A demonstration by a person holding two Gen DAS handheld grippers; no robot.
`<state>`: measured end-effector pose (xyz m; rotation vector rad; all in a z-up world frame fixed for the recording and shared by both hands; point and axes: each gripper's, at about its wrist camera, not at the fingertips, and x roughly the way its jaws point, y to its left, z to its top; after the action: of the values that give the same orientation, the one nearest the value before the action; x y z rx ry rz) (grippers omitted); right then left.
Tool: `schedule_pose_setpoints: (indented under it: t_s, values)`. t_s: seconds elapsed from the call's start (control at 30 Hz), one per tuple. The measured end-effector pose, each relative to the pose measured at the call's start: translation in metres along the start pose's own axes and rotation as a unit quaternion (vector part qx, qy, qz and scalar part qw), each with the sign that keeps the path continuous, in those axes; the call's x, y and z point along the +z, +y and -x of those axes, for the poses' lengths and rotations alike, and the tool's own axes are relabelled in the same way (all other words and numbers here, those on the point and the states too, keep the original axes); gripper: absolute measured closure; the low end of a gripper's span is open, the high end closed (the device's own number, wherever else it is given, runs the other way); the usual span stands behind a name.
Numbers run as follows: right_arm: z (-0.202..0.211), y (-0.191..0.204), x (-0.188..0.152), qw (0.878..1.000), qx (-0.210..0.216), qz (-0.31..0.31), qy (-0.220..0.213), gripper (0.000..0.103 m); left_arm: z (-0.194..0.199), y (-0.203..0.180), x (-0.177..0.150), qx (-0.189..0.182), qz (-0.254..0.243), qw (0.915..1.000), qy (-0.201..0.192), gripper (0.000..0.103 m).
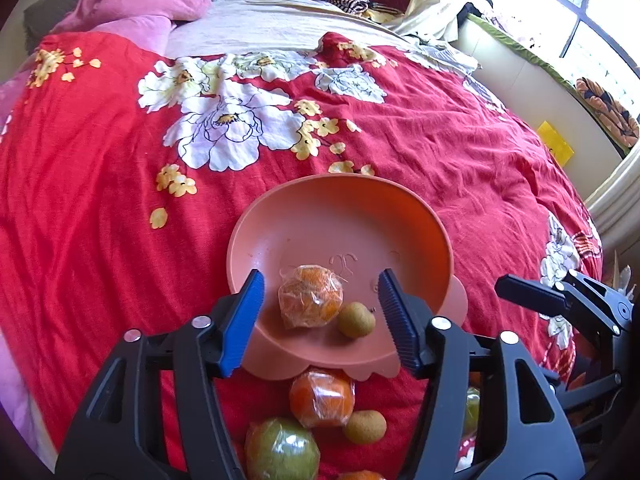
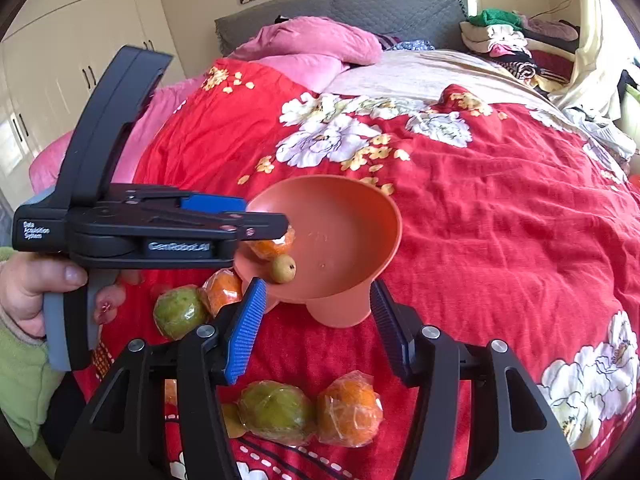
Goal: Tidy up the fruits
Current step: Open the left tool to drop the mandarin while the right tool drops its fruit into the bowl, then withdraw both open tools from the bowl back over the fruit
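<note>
Salmon plastic bowl (image 1: 280, 220) holds a film-wrapped orange (image 1: 311, 296) and a round brown fruit (image 1: 356, 319)

My left claw (image 1: 320, 300) stands spread over the bowl (image 1: 280, 220), whose near rim and two fruits inside crowd it, wrapped fruit (image 1: 322, 398) blocks the bed below, while red bedspread (image 1: 100, 220) beyond lies open.
</note>
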<state>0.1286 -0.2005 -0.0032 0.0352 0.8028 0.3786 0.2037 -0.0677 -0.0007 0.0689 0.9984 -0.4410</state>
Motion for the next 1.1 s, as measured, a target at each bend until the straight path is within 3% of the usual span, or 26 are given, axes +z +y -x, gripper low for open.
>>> schedule_pose_setpoints:
  t_s: [0.53,1.1]
  values:
    - [0.03,-0.008,0.005,0.999,-0.016,-0.018,-0.032,0.027,0.043,-0.002,-0.012,0.014,0.007,0.9994,-0.032,0.012]
    - [0.06,-0.013,0.004,0.998,-0.032,-0.026,-0.056,0.015,0.082,0.0,-0.029,0.029,0.018,0.9972,-0.067,0.01]
